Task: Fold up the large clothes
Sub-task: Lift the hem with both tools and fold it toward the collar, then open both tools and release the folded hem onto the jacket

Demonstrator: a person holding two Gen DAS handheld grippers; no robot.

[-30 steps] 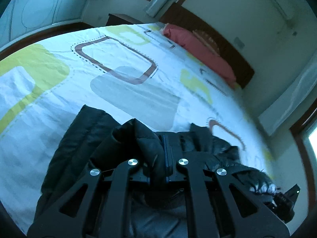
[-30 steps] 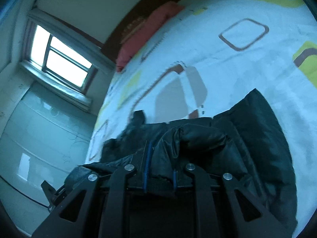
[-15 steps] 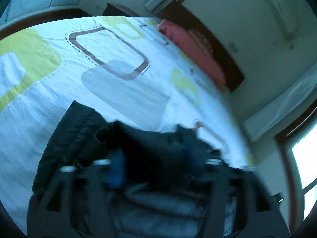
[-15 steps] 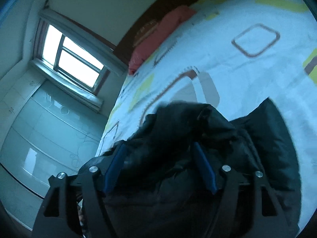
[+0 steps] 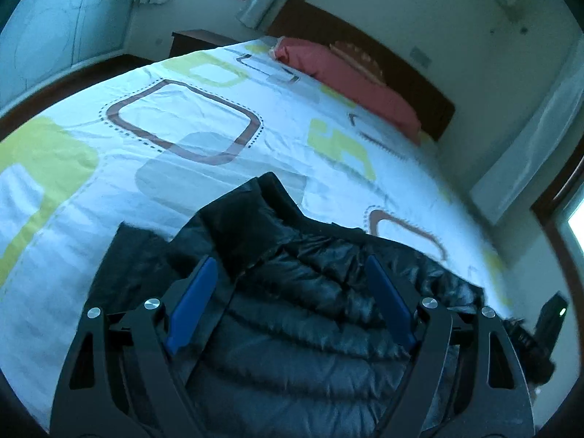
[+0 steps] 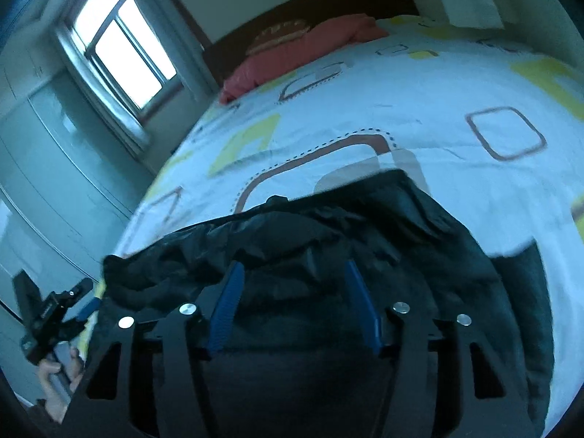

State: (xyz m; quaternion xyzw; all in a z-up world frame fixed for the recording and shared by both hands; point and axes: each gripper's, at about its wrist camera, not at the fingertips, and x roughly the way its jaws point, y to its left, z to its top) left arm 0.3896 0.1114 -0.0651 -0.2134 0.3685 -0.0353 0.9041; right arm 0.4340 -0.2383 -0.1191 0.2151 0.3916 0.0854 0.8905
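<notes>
A black puffer jacket [image 5: 292, 314] lies on the bed [image 5: 182, 138], on a white sheet with green, brown and grey squares. In the left wrist view the jacket fills the lower middle, from 5 to 8 o'clock, and its collar points to 12 o'clock.

The left gripper [image 5: 288, 299] stands wide over the jacket and its jaws are opening. Its 2 blue pads [image 5: 191, 306] are at each side of the quilted cloth and do not press on it.

The right gripper [image 6: 294, 303] stands at middle width and its jaws are closing. Dark cloth lies between its blue pads [image 6: 226, 306], but the pads do not clamp it.

In the right wrist view the left gripper shows again at 8 o'clock, with a hand [image 6: 54, 383] under it on the handle. A red pillow [image 5: 346, 76] lies at the headboard, at 1 o'clock in the left wrist view. A window [image 6: 120, 43] is at 10 o'clock in the right wrist view.
</notes>
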